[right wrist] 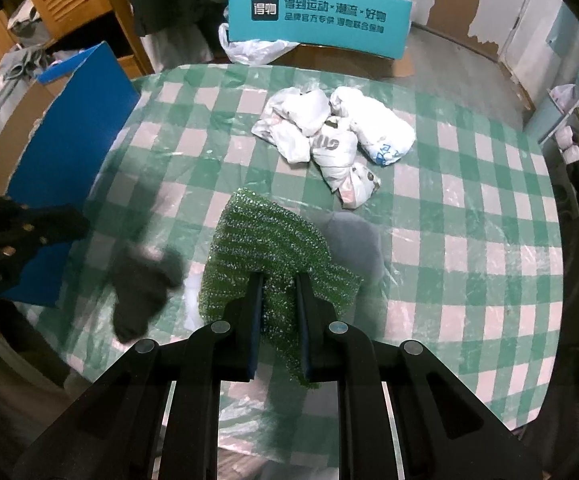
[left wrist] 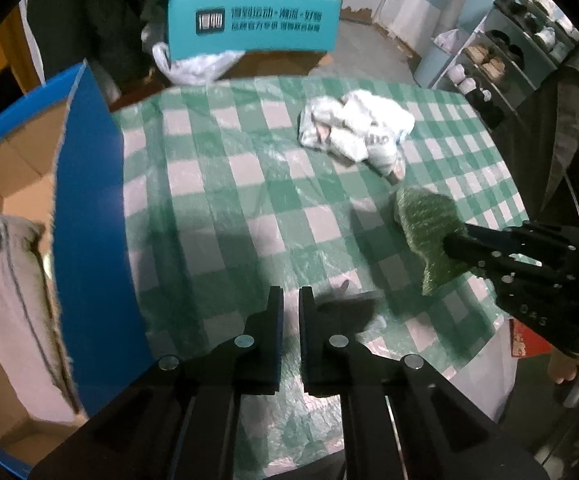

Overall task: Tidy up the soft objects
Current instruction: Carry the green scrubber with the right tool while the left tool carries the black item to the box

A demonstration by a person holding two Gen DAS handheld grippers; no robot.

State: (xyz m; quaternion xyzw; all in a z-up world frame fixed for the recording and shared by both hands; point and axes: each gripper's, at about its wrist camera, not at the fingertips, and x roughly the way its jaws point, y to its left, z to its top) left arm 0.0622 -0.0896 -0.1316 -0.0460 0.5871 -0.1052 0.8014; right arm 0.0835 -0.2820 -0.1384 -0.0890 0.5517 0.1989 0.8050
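Cardboard box (left wrist: 89, 184) with the blue flap sits off to my left, and that is where I judge the green scouring cloth (right wrist: 265, 248) must travel. My right gripper (right wrist: 279, 284) is clamped on its near edge, holding it above the table (right wrist: 469, 208), long axis running away from me. My left gripper (left wrist: 288, 300) is nearer the box, fingers almost together on nothing. Only the left view shows a grey sock (left wrist: 13, 300) inside the box; only the right shows a dark sock (right wrist: 145, 288) lying on the table.
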